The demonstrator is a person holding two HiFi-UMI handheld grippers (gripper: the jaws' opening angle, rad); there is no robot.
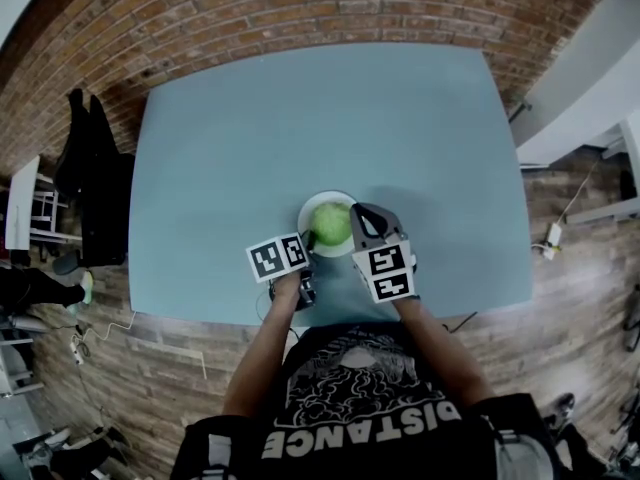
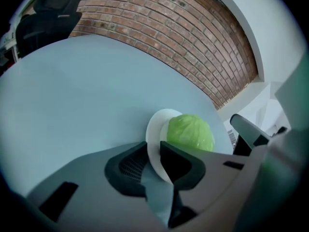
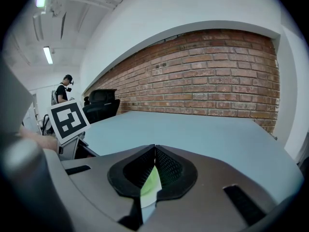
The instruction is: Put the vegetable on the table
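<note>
A round green cabbage [image 1: 330,224] lies on a white plate [image 1: 312,206] near the front edge of the blue-grey table [image 1: 300,128]. My left gripper [image 1: 309,242] is at the plate's near-left side; in the left gripper view it [image 2: 153,151] is shut on the plate's rim [image 2: 155,134], with the cabbage [image 2: 190,133] just beyond. My right gripper [image 1: 356,213] sits at the cabbage's right side. In the right gripper view its jaws [image 3: 155,149] are shut tip to tip, with a strip of the green cabbage [image 3: 152,185] showing beneath them.
A black office chair [image 1: 90,168] stands off the table's left edge. A brick wall [image 1: 330,8] runs behind the table. A person [image 3: 63,88] stands far off to the left. The table's front edge [image 1: 330,313] lies right by my hands.
</note>
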